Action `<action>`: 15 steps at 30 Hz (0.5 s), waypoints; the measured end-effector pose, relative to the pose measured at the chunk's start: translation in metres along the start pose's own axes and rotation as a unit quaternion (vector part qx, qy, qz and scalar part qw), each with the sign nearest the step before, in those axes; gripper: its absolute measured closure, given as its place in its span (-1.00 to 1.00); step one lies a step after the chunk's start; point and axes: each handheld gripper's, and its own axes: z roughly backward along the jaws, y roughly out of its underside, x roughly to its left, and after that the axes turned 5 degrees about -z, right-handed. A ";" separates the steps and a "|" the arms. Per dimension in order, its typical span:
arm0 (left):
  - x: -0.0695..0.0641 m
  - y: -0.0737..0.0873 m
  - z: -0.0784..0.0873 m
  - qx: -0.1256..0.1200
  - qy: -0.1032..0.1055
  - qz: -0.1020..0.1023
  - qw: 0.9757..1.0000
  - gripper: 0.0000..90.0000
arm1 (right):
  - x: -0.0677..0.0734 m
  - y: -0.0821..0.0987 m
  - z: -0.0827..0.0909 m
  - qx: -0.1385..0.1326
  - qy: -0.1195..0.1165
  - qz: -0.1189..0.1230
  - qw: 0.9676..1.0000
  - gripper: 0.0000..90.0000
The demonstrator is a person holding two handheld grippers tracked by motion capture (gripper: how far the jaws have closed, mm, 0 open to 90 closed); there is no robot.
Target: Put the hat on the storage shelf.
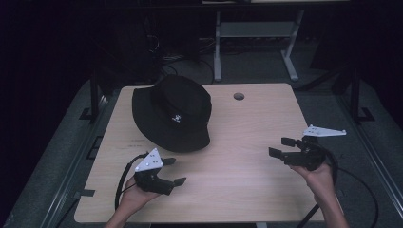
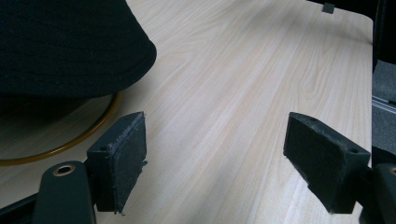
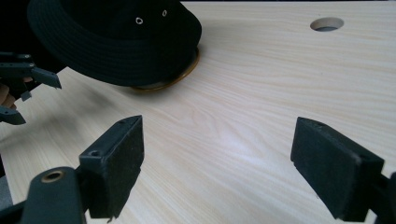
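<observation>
black hat on table, just beyond left tool, jaws apart

Black two-jaw tongs, grey three-cornered plates, trailing black cables

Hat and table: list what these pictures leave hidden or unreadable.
- Ring under the hat: both gripper views show a brownish-gold arc; the brim hides the rest, so what it is stays unclear.
- Hat's white logo: too small to read in the high view.
- Hat's far side and inside: hidden by its own crown.
- Table near edge: the high view's bottom edge and the forearms cover it.
</observation>
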 end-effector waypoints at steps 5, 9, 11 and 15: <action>0.000 0.000 -0.001 0.001 0.000 0.000 1.000 -0.54 | -0.002 0.010 0.004 -0.001 0.003 -0.004 1.000 -0.63; -0.001 0.000 -0.001 0.003 -0.001 0.001 1.000 -0.54 | -0.004 0.018 0.007 -0.006 0.006 -0.002 1.000 -0.63; -0.001 0.000 -0.001 0.003 -0.001 0.001 1.000 -0.54 | -0.004 0.022 0.009 -0.005 0.009 -0.004 1.000 -0.63; -0.001 0.000 -0.001 0.002 -0.001 0.000 1.000 -0.54 | -0.005 0.030 0.013 -0.007 0.011 -0.003 1.000 -0.63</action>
